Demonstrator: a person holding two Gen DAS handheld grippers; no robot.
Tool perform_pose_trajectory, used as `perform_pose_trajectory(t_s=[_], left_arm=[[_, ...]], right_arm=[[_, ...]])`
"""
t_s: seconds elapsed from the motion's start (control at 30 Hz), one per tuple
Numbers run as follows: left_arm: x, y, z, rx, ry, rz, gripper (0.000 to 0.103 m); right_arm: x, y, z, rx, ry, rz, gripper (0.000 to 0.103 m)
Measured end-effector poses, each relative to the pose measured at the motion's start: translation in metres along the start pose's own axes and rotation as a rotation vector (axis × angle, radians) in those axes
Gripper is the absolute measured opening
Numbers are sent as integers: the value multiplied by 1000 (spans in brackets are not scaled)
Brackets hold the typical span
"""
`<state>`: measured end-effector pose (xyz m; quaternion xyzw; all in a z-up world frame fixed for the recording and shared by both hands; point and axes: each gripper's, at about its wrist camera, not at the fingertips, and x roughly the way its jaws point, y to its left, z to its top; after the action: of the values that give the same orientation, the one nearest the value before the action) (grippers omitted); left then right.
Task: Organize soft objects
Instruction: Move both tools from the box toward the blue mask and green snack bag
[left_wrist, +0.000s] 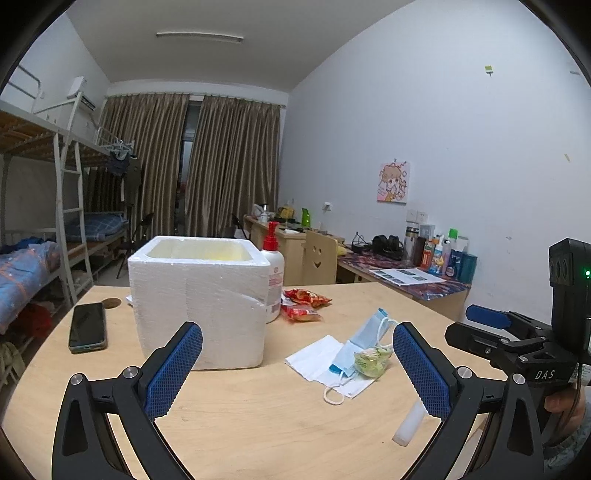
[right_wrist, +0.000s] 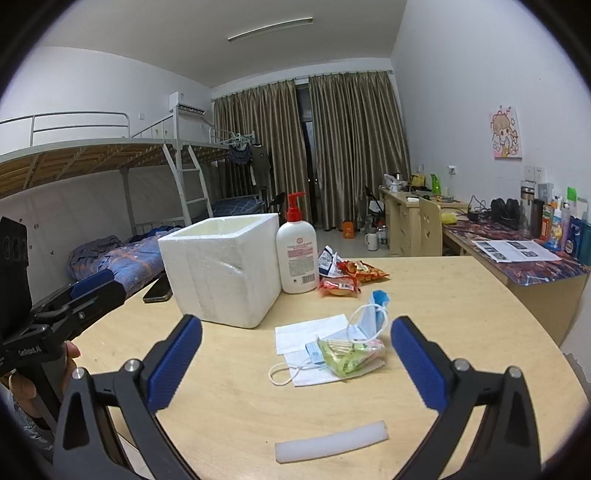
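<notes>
Both claws (left_wrist: 297, 363) (right_wrist: 295, 363) agape above masks (right_wrist: 325, 354)

A light wooden tabletop (right_wrist: 461, 306) with a rounded edge carries everything. Toward its far left stands an open white foam box (right_wrist: 221, 269), with a dark phone (left_wrist: 87, 328) lying flat at the left edge beside it. A white pump bottle (right_wrist: 297, 254) with a red top stands just right of the box, red snack packets (right_wrist: 352, 277) next to it. Mid-table lie white and blue face masks (right_wrist: 332, 339), overlapping, a green packet (right_wrist: 347, 356) on them. A white foam strip (right_wrist: 330, 441) lies near the front edge.
</notes>
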<state>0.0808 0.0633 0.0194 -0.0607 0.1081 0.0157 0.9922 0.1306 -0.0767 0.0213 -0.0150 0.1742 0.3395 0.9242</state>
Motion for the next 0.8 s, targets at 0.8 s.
perform_pose_trajectory(t_s=[0.8], left_arm=[[58,-17,-3,22,145,-109,103]], right_arm=[[16,-37,-8,60,93,-37,103]])
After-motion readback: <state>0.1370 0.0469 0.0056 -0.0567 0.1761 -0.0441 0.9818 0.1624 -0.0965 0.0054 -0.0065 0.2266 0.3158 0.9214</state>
